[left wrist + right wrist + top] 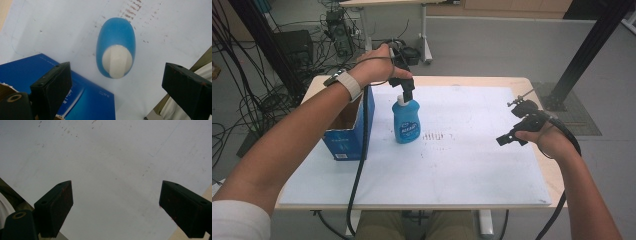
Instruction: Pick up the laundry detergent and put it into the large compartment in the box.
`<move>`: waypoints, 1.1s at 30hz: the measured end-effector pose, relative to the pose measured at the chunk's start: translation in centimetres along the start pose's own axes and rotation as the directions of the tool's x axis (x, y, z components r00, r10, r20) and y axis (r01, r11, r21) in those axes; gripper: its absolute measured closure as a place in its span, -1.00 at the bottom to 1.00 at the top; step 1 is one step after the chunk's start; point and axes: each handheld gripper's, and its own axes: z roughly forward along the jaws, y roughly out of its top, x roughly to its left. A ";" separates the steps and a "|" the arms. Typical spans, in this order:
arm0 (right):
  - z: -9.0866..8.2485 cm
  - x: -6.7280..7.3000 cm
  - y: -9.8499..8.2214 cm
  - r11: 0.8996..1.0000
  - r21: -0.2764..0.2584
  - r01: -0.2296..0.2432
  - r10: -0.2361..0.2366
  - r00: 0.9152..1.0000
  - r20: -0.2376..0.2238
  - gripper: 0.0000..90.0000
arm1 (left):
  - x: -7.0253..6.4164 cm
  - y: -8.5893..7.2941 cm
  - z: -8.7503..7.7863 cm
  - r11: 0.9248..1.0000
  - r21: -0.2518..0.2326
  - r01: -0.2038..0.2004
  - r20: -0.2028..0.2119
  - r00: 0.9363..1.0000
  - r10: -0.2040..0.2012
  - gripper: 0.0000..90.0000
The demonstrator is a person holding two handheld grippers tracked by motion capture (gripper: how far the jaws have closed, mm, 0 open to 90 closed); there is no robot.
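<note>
L gripper (407,93) hangs straight above the bottle (406,121), pointing down at its cap (116,61). In the left gripper view the jaws stand wide apart w/ nothing between the pads; the cap sits in the gap but further down, so not yet gripped. Prob. lined up this way for a top-down pinch on the neck, the narrowest part and the easiest to close on. From the high view alone I can't tell if the tips touch the cap.

Bottle: blue, white cap, upright on the mat (472,165), approx. 10 o'clock from mat centre. Box (349,130) sits just beside it at its 9 o'clock, blue card, top open. Likely the bottle's start or end point, which would explain why it stands so near; can't say which.

R gripper (508,138) is held off at 3 o'clock, well apart from the bottle, low over the mat's edge. Jaws wide open, empty, aimed at bare mat. Looks parked, out of the L arm's way.

Surface: white mat over a pale wood table (542,85), flat, scuffed w/ reddish-brown specks near centre. Should give the bottle a steady base.

Room: grey floor, cable tangle at 10–11 o'clock beyond the table, black frame post (592,47) at 1–2 o'clock, another table leg at 12.
</note>
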 end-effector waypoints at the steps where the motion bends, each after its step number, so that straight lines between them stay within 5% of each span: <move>1: 0.0 0.0 0.0 1.000 0.000 0.000 0.000 1.000 0.000 -0.74 | 0.0 0.0 0.0 1.000 0.000 0.000 0.000 1.000 0.000 -0.78; 19: -0.2 -0.1 -0.4 1.000 -0.005 -0.012 0.012 1.000 0.007 -0.74 | -0.8 0.4 1.4 1.000 -0.004 -0.010 -0.041 0.999 0.010 -0.78; 33: 0.0 0.1 -0.4 1.000 -0.005 -0.014 0.014 1.000 0.005 -0.75 | -0.8 0.4 2.8 1.000 -0.006 0.008 -0.025 1.000 -0.009 -0.82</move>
